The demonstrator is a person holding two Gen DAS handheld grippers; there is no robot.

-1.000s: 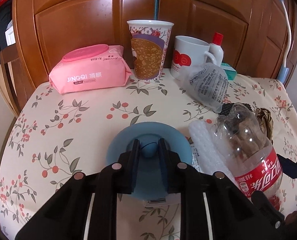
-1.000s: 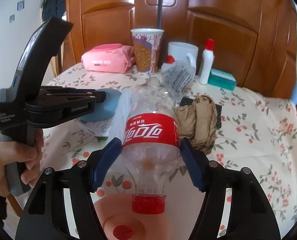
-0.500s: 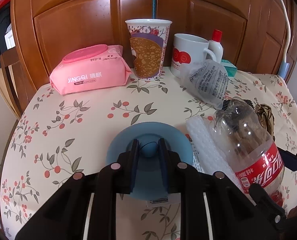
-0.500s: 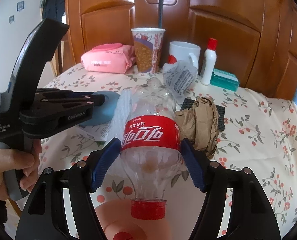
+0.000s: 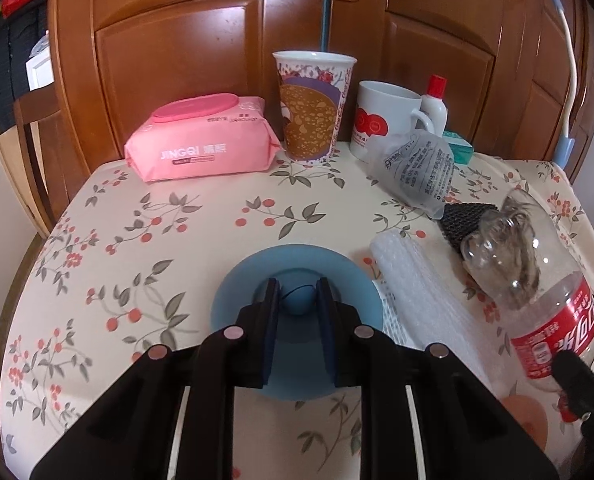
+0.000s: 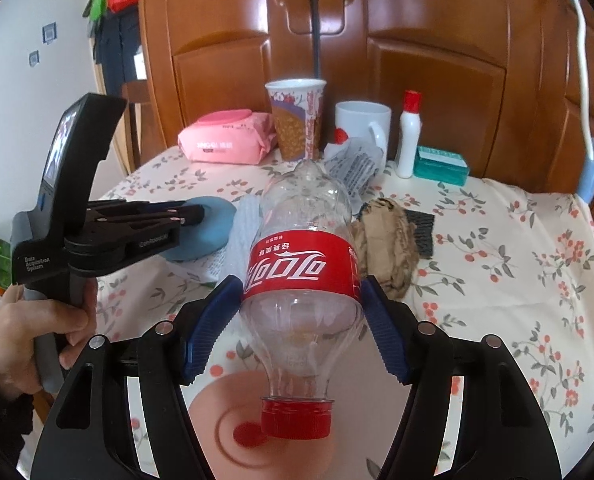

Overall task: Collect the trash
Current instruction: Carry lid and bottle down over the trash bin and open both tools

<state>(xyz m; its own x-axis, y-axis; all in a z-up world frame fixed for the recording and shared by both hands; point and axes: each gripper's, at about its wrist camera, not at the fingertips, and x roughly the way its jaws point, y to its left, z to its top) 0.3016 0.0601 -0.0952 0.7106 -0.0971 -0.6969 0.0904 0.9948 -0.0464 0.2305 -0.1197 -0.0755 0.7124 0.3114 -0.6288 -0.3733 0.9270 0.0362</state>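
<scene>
My right gripper (image 6: 301, 284) is shut on an empty clear cola bottle (image 6: 301, 240) with a red label. It holds the bottle off the table with the red cap towards the camera. The same bottle (image 5: 537, 304) shows at the right edge of the left wrist view. My left gripper (image 5: 298, 296) is shut on the knob of a round blue lid (image 5: 237, 300) lying on the floral tablecloth. A hand holds that left gripper (image 6: 195, 212) at the left of the right wrist view. Crumpled brown paper (image 6: 389, 248), bubble wrap (image 5: 417, 288) and a clear plastic bag (image 5: 417, 168) lie nearby.
At the back, against the wooden cabinet, stand a pink wipes pack (image 5: 201, 144), a paper cup (image 5: 313, 108), a white mug (image 5: 381, 120), a small white bottle (image 6: 409, 140) and a teal box (image 6: 441, 164). A black mesh piece (image 6: 421, 228) lies beside the paper. A pink round object (image 6: 233, 420) sits below the bottle.
The right gripper has shifted slightly up and away with the bottle, which slides towards the right edge in the left wrist view. The left gripper stays on the blue lid's knob.
</scene>
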